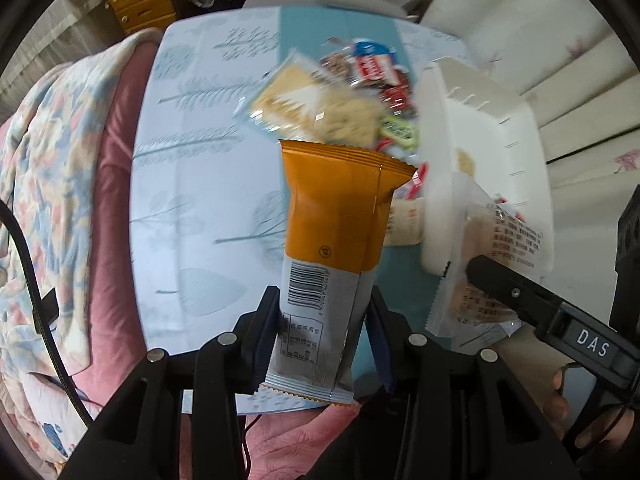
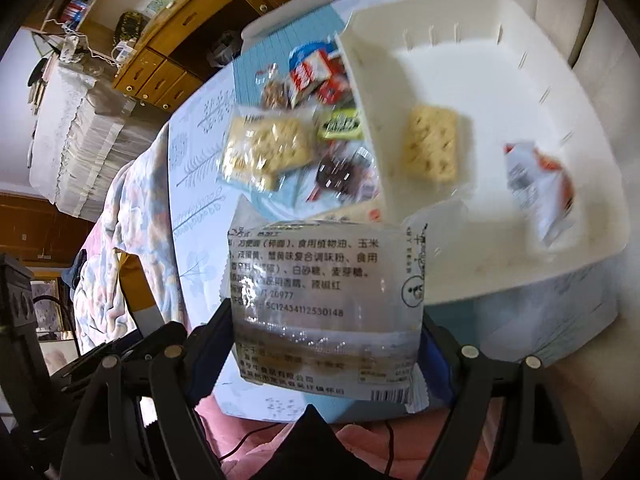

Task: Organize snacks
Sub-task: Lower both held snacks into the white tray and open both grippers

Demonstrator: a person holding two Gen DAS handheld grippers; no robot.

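My left gripper (image 1: 322,320) is shut on an orange and grey snack packet (image 1: 332,232), held upright above the table. My right gripper (image 2: 326,340) is shut on a clear packet with printed text (image 2: 320,300); it also shows in the left wrist view (image 1: 486,264), by the white bin's near corner. The white bin (image 2: 500,272) holds a cracker packet (image 2: 432,142) and a red and white packet (image 2: 540,188). A pile of loose snacks (image 2: 280,136) lies left of the bin, also in the left wrist view (image 1: 340,96).
The table has a pale blue leaf-print cloth (image 1: 200,184). A floral blanket (image 1: 48,168) and pink bedding (image 1: 112,240) lie along its left and near edges. Wooden drawers (image 2: 160,76) stand beyond the table. A white cushioned seat (image 1: 560,60) is behind the bin.
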